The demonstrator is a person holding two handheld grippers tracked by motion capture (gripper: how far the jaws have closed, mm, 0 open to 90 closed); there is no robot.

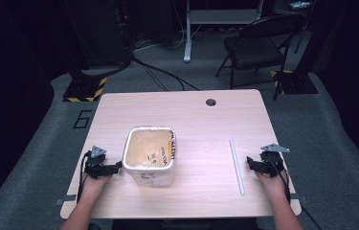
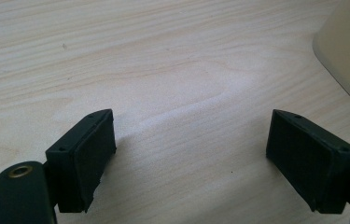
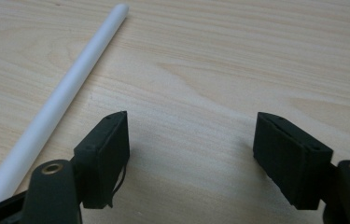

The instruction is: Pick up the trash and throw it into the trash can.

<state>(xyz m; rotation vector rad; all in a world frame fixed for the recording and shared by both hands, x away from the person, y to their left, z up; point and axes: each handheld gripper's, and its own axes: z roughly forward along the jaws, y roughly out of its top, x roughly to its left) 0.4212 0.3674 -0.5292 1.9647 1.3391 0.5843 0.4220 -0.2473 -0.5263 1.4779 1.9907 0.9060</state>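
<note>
Left tool [image 1: 118,166] rests spread and empty on the worktop [image 1: 201,120] beside the lined bin [image 1: 149,155]; right tool [image 1: 249,162], spread too, sits just beside the white rod [image 1: 237,166], probably poised to grab it.

Dim room: grey floor [image 1: 33,143], perhaps folding chair [image 1: 256,45].

White rod [image 1: 237,166], cream bin [image 1: 149,155], pale wood-grain table [image 1: 206,120]
</note>
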